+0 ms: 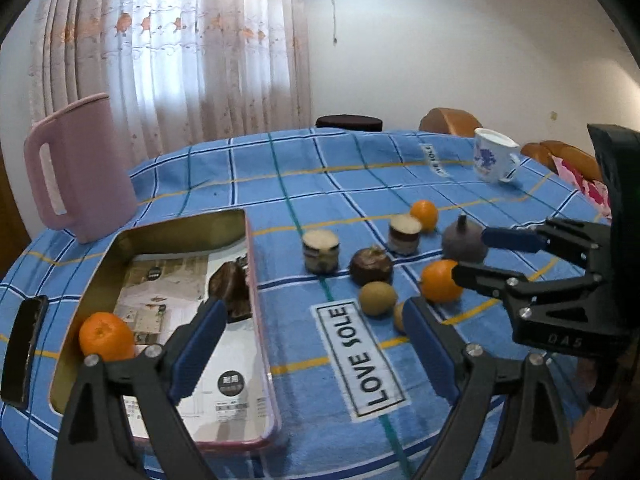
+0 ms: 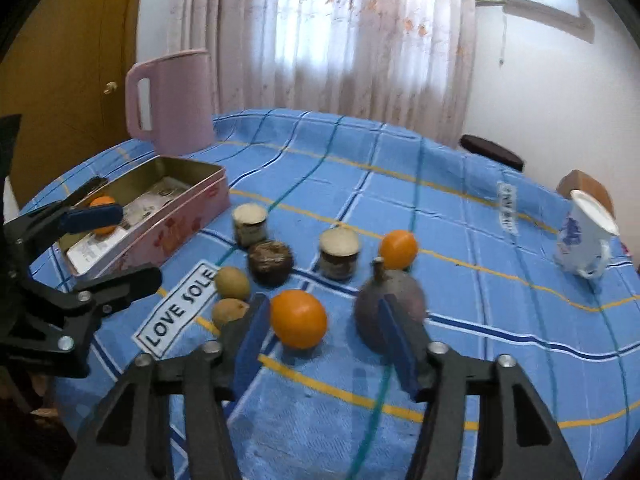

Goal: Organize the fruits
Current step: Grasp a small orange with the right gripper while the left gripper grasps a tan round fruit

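Observation:
My left gripper (image 1: 316, 340) hangs open and empty above the tablecloth, right of the pink tin box (image 1: 256, 280). In the box lie an orange (image 1: 106, 336) and a dark brown fruit (image 1: 232, 284). My right gripper (image 2: 324, 340) is open, and an orange (image 2: 298, 318) sits on the cloth between its blue pads, which do not touch it. A grey-purple fruit with a stem (image 2: 390, 308) stands just behind the right finger. Further back are another orange (image 2: 398, 249), a dark round fruit (image 2: 270, 262) and two brownish-green fruits (image 2: 232, 282).
Two small jars (image 1: 320, 250) (image 1: 404, 234) stand among the fruits. A pink jug (image 1: 80, 172) is behind the box, and a white mug with a blue print (image 1: 492, 156) stands at the far right. A black flat object (image 1: 24, 352) lies at the table's left edge.

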